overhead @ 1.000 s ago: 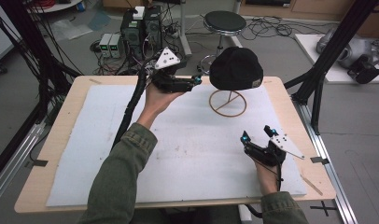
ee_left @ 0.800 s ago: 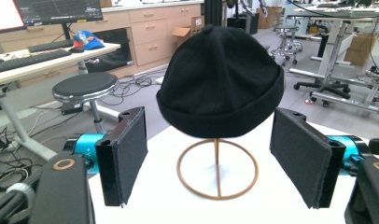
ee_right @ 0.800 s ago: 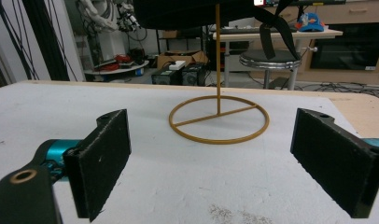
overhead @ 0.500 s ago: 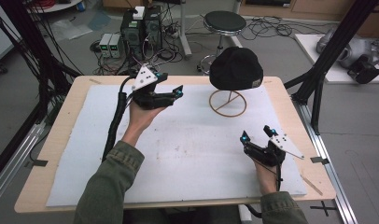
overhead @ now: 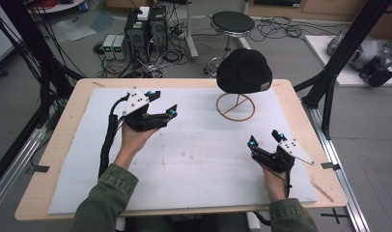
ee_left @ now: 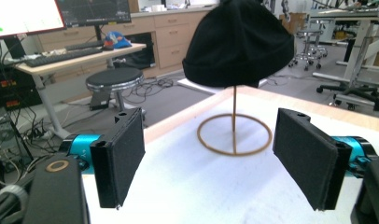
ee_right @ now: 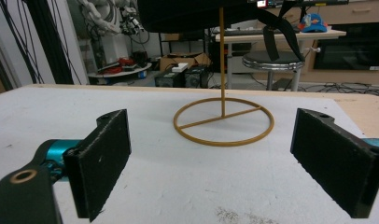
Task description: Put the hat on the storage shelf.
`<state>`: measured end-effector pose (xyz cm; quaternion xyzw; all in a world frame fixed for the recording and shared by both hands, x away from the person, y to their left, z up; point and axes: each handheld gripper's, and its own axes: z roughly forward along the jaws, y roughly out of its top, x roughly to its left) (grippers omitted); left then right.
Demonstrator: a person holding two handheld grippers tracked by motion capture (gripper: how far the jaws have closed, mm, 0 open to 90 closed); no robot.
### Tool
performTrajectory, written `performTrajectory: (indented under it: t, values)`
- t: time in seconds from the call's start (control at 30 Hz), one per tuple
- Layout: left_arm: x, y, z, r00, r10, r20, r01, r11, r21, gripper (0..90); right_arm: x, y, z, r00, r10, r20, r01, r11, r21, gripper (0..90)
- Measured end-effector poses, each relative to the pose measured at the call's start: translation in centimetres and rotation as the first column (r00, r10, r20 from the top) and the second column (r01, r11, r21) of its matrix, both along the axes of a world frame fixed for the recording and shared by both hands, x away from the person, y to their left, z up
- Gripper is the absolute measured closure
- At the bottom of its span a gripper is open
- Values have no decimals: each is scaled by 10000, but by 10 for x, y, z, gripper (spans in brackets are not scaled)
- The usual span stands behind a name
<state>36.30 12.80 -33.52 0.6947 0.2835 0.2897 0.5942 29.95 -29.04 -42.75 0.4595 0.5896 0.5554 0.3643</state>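
Cables, two small grey boxes and dark computer towers (overhead: 146,29) crowd the floor beyond the far edge of the wooden table (overhead: 63,125), and a round black stool (overhead: 232,21) stands just behind it. On the table lies a white mat (overhead: 199,159) that covers most of the top, leaving a wooden border on every side. Black frame posts rise at the left and right of the table — the right one stands just beside the far right corner.

A black beanie (overhead: 244,71) sits on a thin wire stand (overhead: 236,107) with a ring base, near the far edge of the mat and right of centre. In the left gripper view the hat (ee_left: 238,44) hangs clear above the ring, with the post running up into it.

The left gripper (overhead: 166,103) is held above the far left part of the mat, well apart from the stand, pointing towards it; its jaws are spread wide with nothing between them. The right gripper (overhead: 264,138) sits low over the near right part of the mat, jaws likewise wide apart and empty, the ring base showing between them farther off.

Between the two grippers the middle of the mat lies bare apart from faint smudges — open room from the near edge up to the stand.
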Motion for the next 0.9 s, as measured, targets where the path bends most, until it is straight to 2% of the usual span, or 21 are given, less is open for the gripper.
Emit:
performTrajectory:
  t: [0.17,0.33,0.4,0.53,0.73,0.8,0.9]
  values:
    - [-7,11,-16,9991,304,-294,-299,9994,202,241,0,0,0,10000,-12,-13,12,10000,24,115]
    - [-15,24,-29,9976,427,-540,-425,9991,65,240,1,1,-1,10000,47,-21,-47,10000,-80,115]
    - [-17,28,-33,9976,399,-557,-398,9992,43,270,1,1,-1,10000,29,-19,-29,10000,-50,115]
    - [-21,40,-43,9949,680,-742,-681,9977,10,263,0,2,0,10000,18,9,-18,9999,-111,115]
    - [-23,56,-52,9869,1294,-962,-1296,9916,43,237,0,2,-1,10000,55,-6,-55,9999,-124,115]
    - [-24,61,-52,9851,1457,-910,-1453,9893,112,229,0,2,-1,10000,68,-56,-68,9999,-125,115]
    - [-30,69,-56,9786,1944,-675,-1930,9808,275,227,1,2,-1,10000,75,17,-75,9998,-206,115]
